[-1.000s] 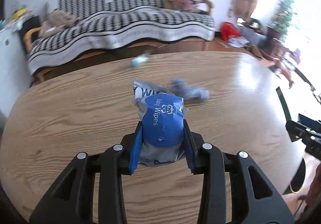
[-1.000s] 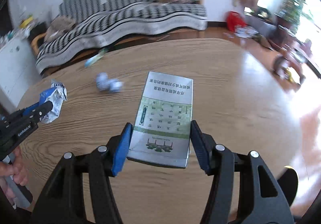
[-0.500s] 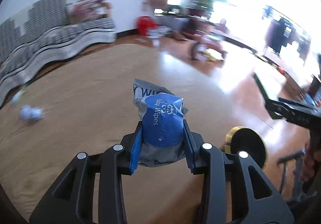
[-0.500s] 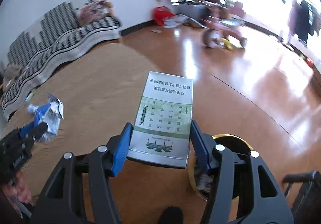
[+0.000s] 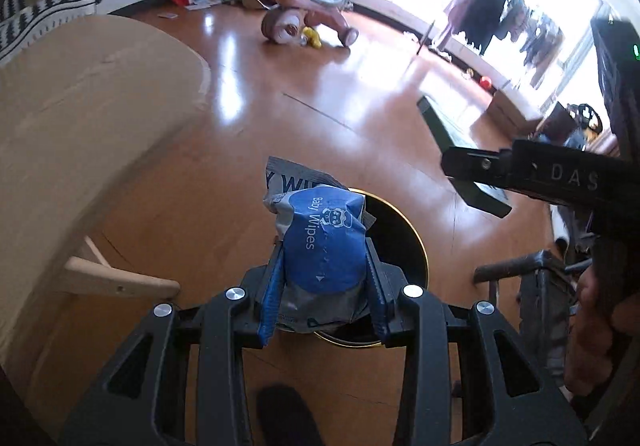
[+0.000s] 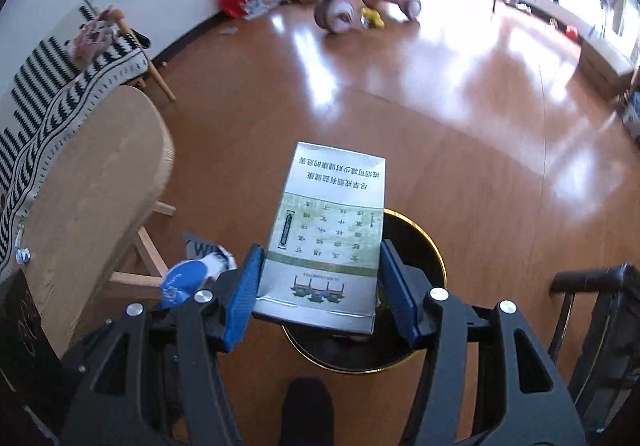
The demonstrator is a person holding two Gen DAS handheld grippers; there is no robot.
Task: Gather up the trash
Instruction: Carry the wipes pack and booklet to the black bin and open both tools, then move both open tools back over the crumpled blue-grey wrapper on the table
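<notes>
Left gripper (image 5: 325,282): clamped on crumpled blue baby-wipes packet (image 5: 320,242).
Right gripper (image 6: 320,286): clamped on silver printed carton (image 6: 332,230).
Below: round black gold-rimmed bin (image 6: 416,246), pale wooden table (image 6: 92,198) beside.
Change: table view replaced by bin.

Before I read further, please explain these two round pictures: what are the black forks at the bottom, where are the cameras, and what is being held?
No robot here: a person holds a two-finger tool in each hand, and a wide-angle camera on each looks along its fingers. In the left picture, the left gripper is shut on a baby wipes packet. In the right picture, the right gripper is shut on a printed box. Both hang over a black bin with a gold rim on the wooden floor. The wooden table lies to the left.
</notes>
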